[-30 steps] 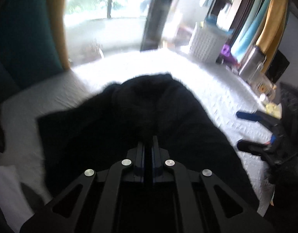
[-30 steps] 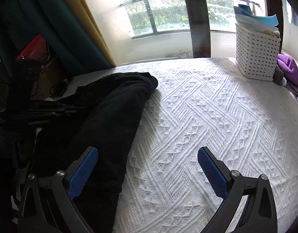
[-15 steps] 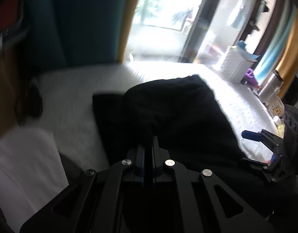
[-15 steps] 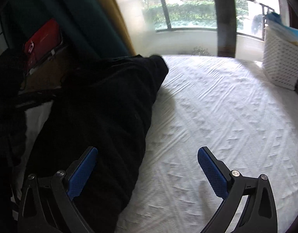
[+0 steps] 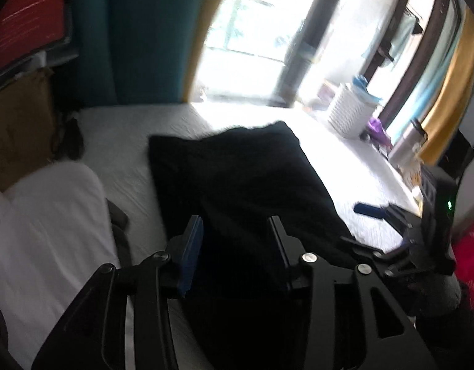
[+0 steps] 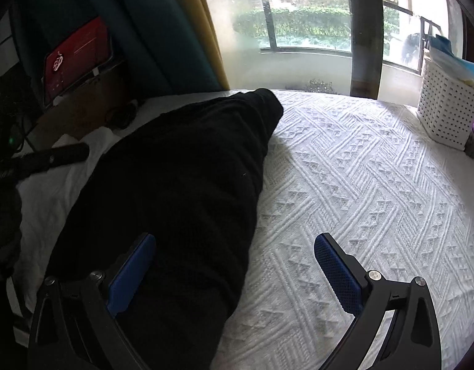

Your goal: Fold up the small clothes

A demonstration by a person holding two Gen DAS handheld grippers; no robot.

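the black knit garment (image 6: pixel 181 185) lies folded in a long heap on the bed's white textured bedspread (image 6: pixel 360 191), toward its left side near the teal curtain. the left gripper (image 5: pixel 237 240) has just been opening; its jaws stand partly apart with dark cloth between them, the pads not pressing on it. the right gripper (image 6: pixel 233 265) is spread wide and holds nothing, its left finger over the garment's edge, its right over bare bedspread. a white perforated plastic basket (image 6: pixel 446 114) stands at the far right.
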